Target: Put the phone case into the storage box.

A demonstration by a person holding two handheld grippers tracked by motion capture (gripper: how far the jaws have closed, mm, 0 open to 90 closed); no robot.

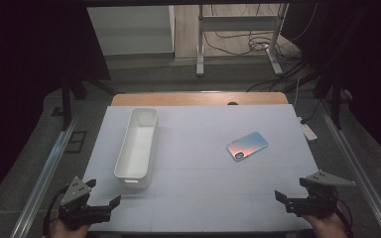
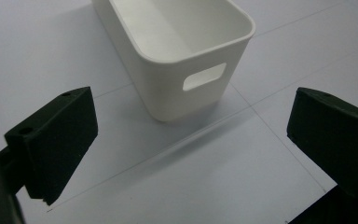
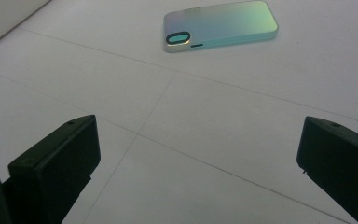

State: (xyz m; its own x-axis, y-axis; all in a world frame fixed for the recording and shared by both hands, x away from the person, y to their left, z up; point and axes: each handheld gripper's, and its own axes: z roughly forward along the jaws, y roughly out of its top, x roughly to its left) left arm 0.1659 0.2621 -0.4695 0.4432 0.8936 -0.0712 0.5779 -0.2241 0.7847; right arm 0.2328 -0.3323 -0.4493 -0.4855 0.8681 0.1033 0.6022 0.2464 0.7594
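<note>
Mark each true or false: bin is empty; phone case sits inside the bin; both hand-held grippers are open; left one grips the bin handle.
1. The white bin is empty. True.
2. The phone case sits inside the bin. False: it lies flat on the table, apart from the bin.
3. Left hand-held gripper and right hand-held gripper are open. True.
4. The left hand-held gripper grips the bin's handle slot. False: it is short of the bin, holding nothing.

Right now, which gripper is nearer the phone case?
Right. The right gripper sits open at the table's near right edge, below the phone case; the left gripper is at the near left, beside the white bin.
</note>
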